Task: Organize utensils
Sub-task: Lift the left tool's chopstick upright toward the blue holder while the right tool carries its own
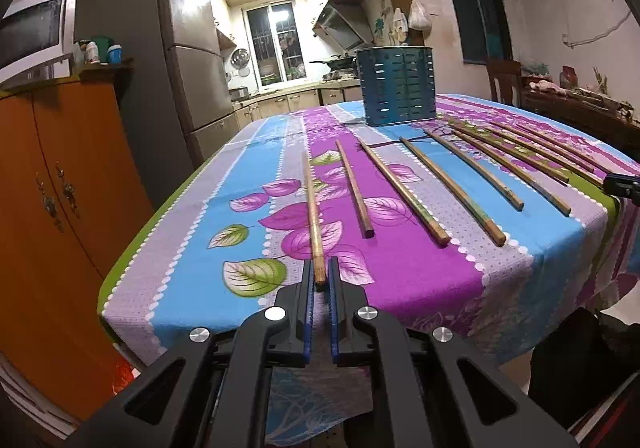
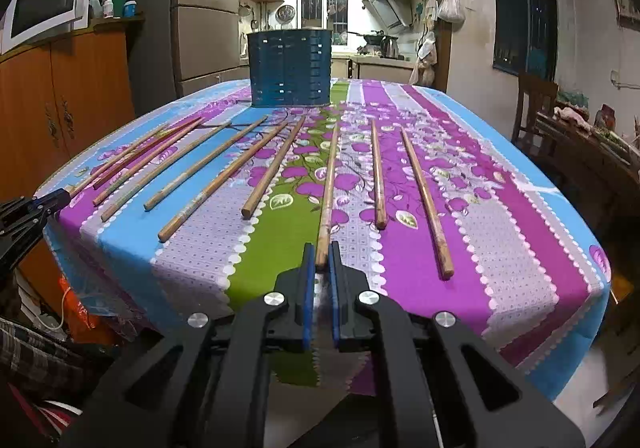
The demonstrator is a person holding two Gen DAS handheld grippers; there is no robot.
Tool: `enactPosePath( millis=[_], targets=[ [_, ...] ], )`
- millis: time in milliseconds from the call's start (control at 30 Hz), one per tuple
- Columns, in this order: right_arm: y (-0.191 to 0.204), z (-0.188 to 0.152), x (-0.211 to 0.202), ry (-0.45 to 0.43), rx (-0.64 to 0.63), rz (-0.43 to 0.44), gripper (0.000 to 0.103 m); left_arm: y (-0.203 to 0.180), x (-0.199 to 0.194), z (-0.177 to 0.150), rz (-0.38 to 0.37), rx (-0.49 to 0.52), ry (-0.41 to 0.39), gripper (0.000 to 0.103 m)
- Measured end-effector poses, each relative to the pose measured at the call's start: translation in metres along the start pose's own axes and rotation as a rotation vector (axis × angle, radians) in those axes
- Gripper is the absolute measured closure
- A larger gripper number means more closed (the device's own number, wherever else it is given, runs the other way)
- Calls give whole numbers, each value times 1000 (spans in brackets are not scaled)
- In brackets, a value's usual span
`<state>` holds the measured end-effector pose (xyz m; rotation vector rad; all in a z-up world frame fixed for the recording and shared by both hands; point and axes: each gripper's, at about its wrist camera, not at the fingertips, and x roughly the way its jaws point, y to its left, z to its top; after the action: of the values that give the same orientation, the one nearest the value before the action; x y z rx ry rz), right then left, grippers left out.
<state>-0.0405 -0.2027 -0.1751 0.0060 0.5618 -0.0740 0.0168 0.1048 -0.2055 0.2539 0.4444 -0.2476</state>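
Observation:
Several wooden chopsticks lie side by side on the flowered tablecloth (image 1: 420, 280), running away from me toward a blue slotted utensil holder (image 1: 394, 86) that stands upright at the table's far side. My left gripper (image 1: 319, 268) is shut on the near end of the leftmost chopstick (image 1: 311, 208), which still rests on the cloth. My right gripper (image 2: 322, 254) is shut on the near end of another chopstick (image 2: 329, 188), with two more lying to its right. The holder (image 2: 290, 68) stands straight ahead in the right wrist view, where the left gripper (image 2: 48, 202) shows at the left table edge.
An orange cabinet (image 1: 60, 208) with a microwave on top stands left of the table, with a grey fridge (image 1: 192, 80) behind it. A wooden chair (image 2: 536, 104) and a cluttered side table (image 2: 592, 144) are on the right. The table's near edge lies just under both grippers.

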Motion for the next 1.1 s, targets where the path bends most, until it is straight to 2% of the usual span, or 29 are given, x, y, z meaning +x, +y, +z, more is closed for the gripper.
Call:
enactPosePath(
  millis=[233, 567, 800, 1100],
  targets=[
    [4, 25, -28, -110, -54, -6, 98, 7, -26, 27, 29, -16, -75, 96],
    [-3, 92, -64, -311, -118, 7, 98, 29, -57, 88, 23, -99, -204, 96],
    [-10, 122, -73, -356, -139, 23, 98, 38, -69, 125, 23, -106, -256, 96],
    [-17, 141, -78, -371, -133, 49, 98, 47, -78, 160, 12, -133, -283, 96]
  ],
)
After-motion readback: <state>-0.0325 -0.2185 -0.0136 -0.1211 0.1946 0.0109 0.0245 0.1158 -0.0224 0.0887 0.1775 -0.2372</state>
